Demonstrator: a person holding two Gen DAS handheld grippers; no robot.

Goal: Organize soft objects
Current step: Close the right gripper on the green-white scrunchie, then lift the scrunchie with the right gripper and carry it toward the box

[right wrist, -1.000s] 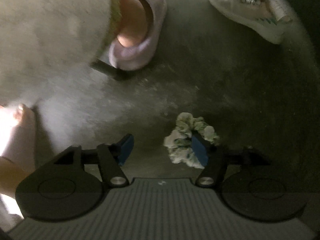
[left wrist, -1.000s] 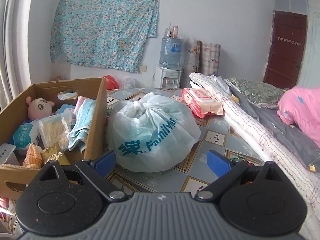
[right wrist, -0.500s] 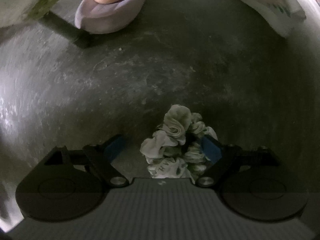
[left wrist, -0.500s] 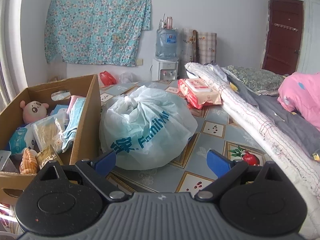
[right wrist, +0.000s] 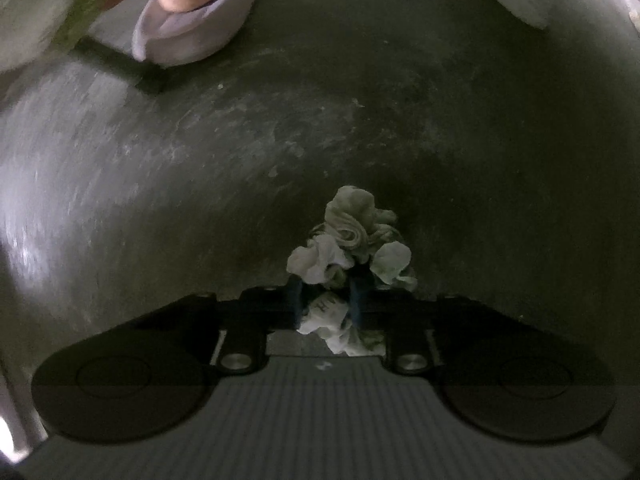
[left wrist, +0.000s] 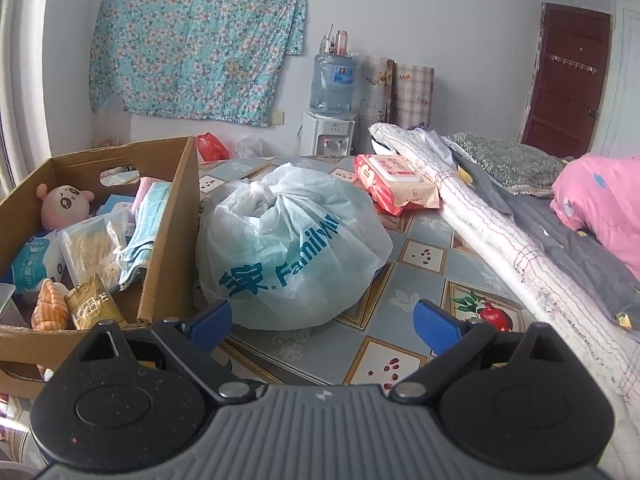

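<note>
The right gripper (right wrist: 326,298) points down at the dark floor (right wrist: 460,128), its jaws closing on a white-and-green scrunchie (right wrist: 352,248) that lies there, bunched between the blue pads. The left gripper (left wrist: 322,320) hangs wide apart and empty above the patterned counter (left wrist: 404,296), facing a tied bag (left wrist: 292,248) beside a cardboard box (left wrist: 168,252) of soft things.

Turquoise floral cloth (left wrist: 200,40), brown cardboard box (left wrist: 168,240), pink blanket (left wrist: 600,204); white-green scrunchie (right wrist: 352,240), grey floor (right wrist: 280,140)
</note>
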